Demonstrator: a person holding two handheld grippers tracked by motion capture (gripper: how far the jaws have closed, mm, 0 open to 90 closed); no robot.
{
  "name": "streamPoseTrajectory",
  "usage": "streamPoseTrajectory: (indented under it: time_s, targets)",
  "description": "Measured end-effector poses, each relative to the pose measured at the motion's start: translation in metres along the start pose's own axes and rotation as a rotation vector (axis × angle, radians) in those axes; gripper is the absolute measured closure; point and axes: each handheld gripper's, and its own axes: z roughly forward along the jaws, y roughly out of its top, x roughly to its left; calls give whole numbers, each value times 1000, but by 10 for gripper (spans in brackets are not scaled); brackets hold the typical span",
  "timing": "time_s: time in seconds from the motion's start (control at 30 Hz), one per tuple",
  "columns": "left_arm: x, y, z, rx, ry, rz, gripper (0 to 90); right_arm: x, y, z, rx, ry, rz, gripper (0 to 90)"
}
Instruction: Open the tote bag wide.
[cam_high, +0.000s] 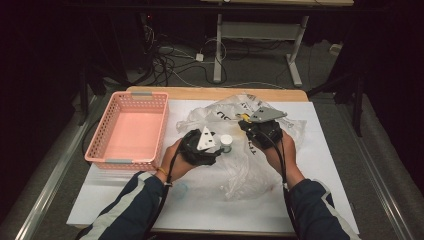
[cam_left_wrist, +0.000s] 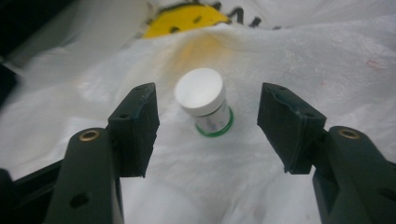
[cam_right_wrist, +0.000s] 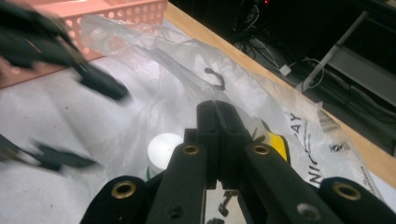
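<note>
Currently, a person works at a counter (cam_high: 300, 210) covered in white paper, holding a pair of tongs in each hand. A small white-capped bottle with a green band at its base (cam_left_wrist: 205, 100) stands upright on a crinkled clear plastic bag (cam_high: 250, 170) near the middle of the counter. The left tongs (cam_left_wrist: 208, 123) are open, 1 jaw on each side of the bottle with clear gaps, neither pad touching it. The right tongs (cam_right_wrist: 215, 123) are closed, jaws pressed together and apparently pinching the bag's film just beside the bottle; in the high view they sit (cam_high: 260, 127) on the bag's far right part. A pink plastic basket (cam_high: 100, 135) waits empty at the left, well apart from the bottle.

Judging from this, the work is at an early stage: the bag is held steady and the bottle is lined up but not yet gripped. Closing on it, lifting it and probably placing it in the basket remain to be done.
</note>
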Motion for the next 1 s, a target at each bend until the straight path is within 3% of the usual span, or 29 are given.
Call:
streamPoseTrajectory:
  time_s: [0.07,0.13,0.2,0.3,0.43,0.53,0.6,0.67,0.7,0.73,0.83,0.9,1.0]
  targets:
    - [2,-4,-18,-12,31,19,358,-1,-3,0,5,-1,2,900]
    - [5,-9,-30,-12,100,27,332,-2,-6,-2,8,0,4,900]
    - [12,-14,-37,-12,158,-7,234,-4,-9,-4,11,5,11,900]
    - [25,-19,-41,-28,218,-56,201,-10,-18,-7,16,18,31,900]
    - [39,-19,-37,-22,203,-117,200,-16,-27,-12,16,28,56,900]
    - [41,-15,-27,10,213,-116,214,-20,-30,-17,13,38,58,900]
    - [43,-14,-21,9,193,-135,259,-24,-32,-21,15,50,61,900]
    - [47,-14,-15,8,146,-152,502,-26,-34,-24,13,45,68,900]
    - [48,-14,-12,9,138,-157,512,-27,-35,-25,13,45,72,900]
    - [48,-14,-11,0,120,-159,611,-28,-36,-26,15,44,76,895]
    - [46,-14,-10,-4,99,-138,771,-27,-40,-25,24,46,72,874]
    - [45,-15,-12,-7,88,-135,815,-25,-41,-23,30,50,66,838]
    - [44,-16,-14,-2,77,-137,854,-20,-42,-24,29,40,52,699]
